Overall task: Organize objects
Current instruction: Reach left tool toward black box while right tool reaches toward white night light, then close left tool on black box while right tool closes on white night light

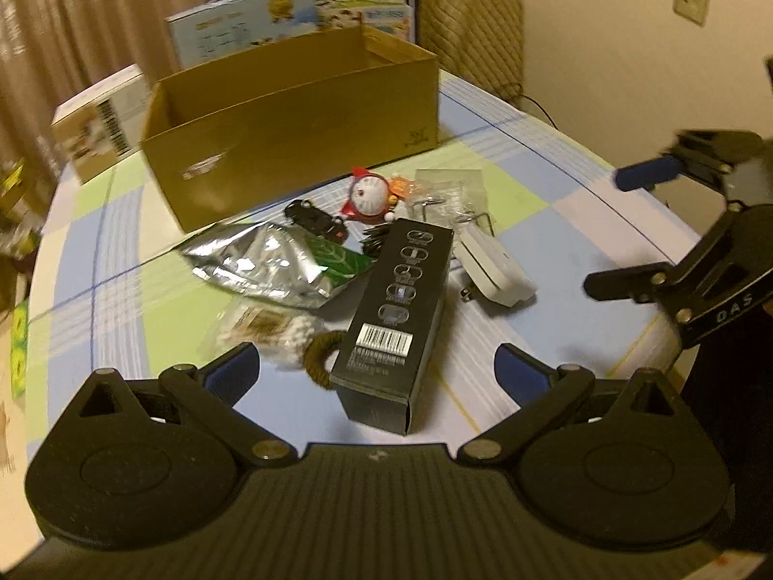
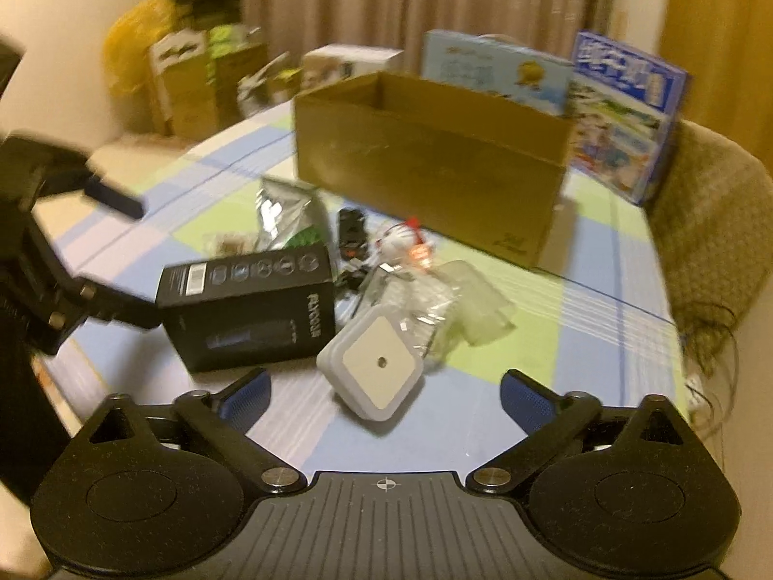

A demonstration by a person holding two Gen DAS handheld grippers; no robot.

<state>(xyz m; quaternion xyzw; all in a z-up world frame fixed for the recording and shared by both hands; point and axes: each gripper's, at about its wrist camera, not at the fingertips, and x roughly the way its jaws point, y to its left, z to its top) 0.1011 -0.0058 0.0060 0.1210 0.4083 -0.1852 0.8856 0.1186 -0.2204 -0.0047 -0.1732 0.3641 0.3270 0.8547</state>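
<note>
An open cardboard box (image 1: 290,121) (image 2: 425,169) stands at the back of the checked tablecloth. In front of it lies a heap: a black carton (image 1: 396,314) (image 2: 251,304), a white plug adapter (image 1: 493,266) (image 2: 377,372), a silver pouch (image 1: 270,261) (image 2: 285,212), a red-and-white toy figure (image 1: 367,198) (image 2: 406,241), a black car key (image 1: 314,220) and a clear bag of small metal parts (image 1: 449,198) (image 2: 435,299). My left gripper (image 1: 377,365) (image 2: 125,253) is open just short of the black carton. My right gripper (image 2: 386,389) (image 1: 628,229) is open, with the adapter lying ahead between its fingers, untouched.
A pack of cotton swabs (image 1: 270,328) and a brown hair tie (image 1: 323,357) lie near the left fingers. Blue picture boxes (image 2: 623,111) and a white carton (image 1: 96,121) stand behind the cardboard box. A padded chair back (image 1: 468,29) is at the table's far edge.
</note>
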